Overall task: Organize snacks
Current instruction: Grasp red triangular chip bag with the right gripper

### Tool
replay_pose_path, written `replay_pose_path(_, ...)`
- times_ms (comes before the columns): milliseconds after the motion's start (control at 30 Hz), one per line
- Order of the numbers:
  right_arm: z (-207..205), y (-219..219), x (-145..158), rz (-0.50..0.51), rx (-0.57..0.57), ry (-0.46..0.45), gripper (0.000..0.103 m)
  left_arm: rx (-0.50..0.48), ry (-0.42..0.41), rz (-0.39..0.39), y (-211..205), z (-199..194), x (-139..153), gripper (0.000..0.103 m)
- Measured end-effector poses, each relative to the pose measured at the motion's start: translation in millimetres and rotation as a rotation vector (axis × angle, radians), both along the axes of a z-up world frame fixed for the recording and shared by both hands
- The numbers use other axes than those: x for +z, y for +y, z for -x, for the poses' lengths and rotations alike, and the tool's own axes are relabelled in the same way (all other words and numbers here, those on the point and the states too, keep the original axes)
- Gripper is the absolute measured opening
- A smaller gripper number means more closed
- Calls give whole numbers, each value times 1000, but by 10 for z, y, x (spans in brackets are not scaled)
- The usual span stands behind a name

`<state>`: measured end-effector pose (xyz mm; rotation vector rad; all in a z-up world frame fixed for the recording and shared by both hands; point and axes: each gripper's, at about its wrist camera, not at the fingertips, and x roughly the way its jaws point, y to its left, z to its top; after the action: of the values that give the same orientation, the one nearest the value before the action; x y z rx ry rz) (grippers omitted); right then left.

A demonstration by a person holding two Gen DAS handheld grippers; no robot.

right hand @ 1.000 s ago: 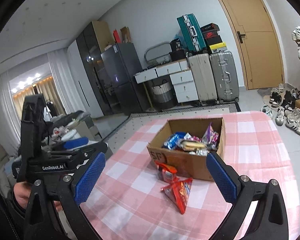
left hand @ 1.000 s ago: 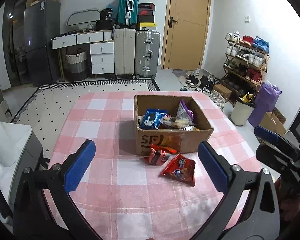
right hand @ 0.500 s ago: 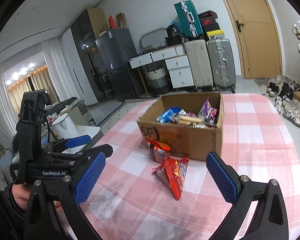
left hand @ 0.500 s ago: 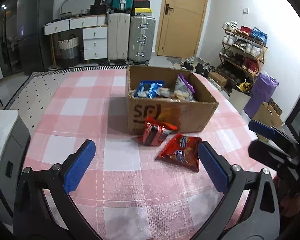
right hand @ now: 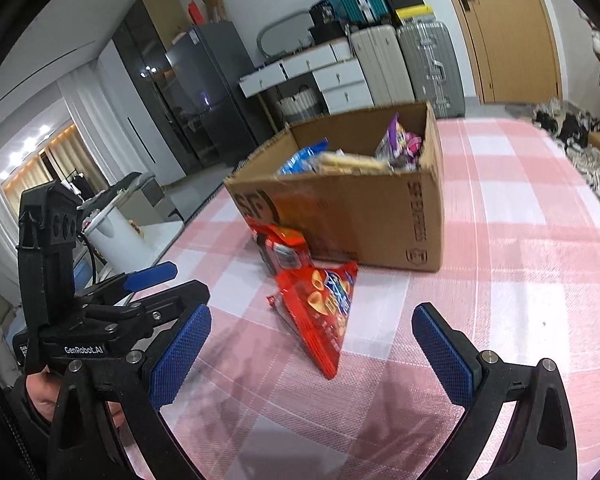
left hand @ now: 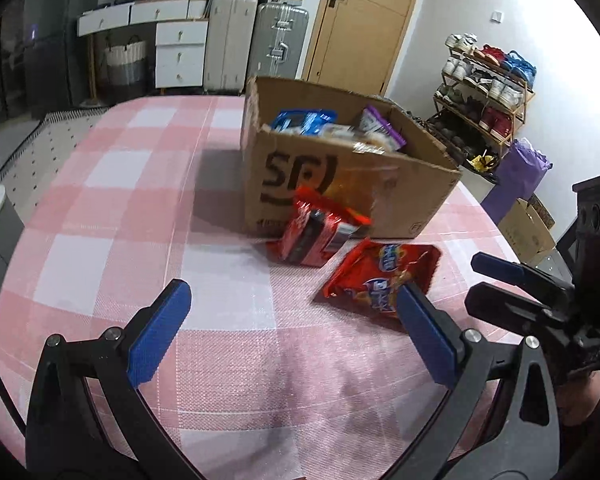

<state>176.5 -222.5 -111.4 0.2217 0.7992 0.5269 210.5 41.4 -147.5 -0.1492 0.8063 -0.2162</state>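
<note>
Pink-and-white checked cloth covers the table [left hand: 140, 216], and a door [left hand: 360, 20], suitcases [left hand: 256, 40] and a shoe rack [left hand: 488, 92] stand in the room behind it. Straight ahead of the right claw [right hand: 312, 356], between the lines of its two fingers, lies a flat red snack bag [right hand: 324, 312] with one corner pointing back toward that claw. From the left claw [left hand: 288, 332] this bag [left hand: 380, 280] sits ahead and to the right, just beyond the right blue pad [left hand: 424, 336]. Just past it a second red packet [left hand: 316, 232] leans against the front wall of an open cardboard box [left hand: 340, 184]; in the right wrist view the packet [right hand: 280, 248] touches the box [right hand: 360, 220] near its left corner. Inside the box are a blue packet [left hand: 304, 120], a purple packet [right hand: 400, 140] and pale biscuit packs [right hand: 352, 162]. Both claws hover above the cloth with fingers spread wide and nothing between them. Each claw shows in the other's view: the right one [left hand: 512, 284] to the right of the left claw, the left one [right hand: 152, 284] to the left of the right claw, with a hand [right hand: 40, 392] below it.
</note>
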Motion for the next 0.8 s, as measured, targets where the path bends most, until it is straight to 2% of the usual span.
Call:
replay_pose_path(333, -303, 183, -336, 27, 13, 85, 102, 11, 38, 44, 127, -154, -373, 102)
replay_pose_path(633, -532, 409, -460, 55, 26, 95, 101, 45, 65, 74, 294, -166, -466, 102)
replay_pose_path(700, -556, 462, -481, 57, 42, 99, 95, 50, 74, 83, 317, -191, -491, 102)
replay_pose_path(800, -599, 542, -500, 62, 57, 106, 81, 57, 78, 82, 343, -198, -499, 102)
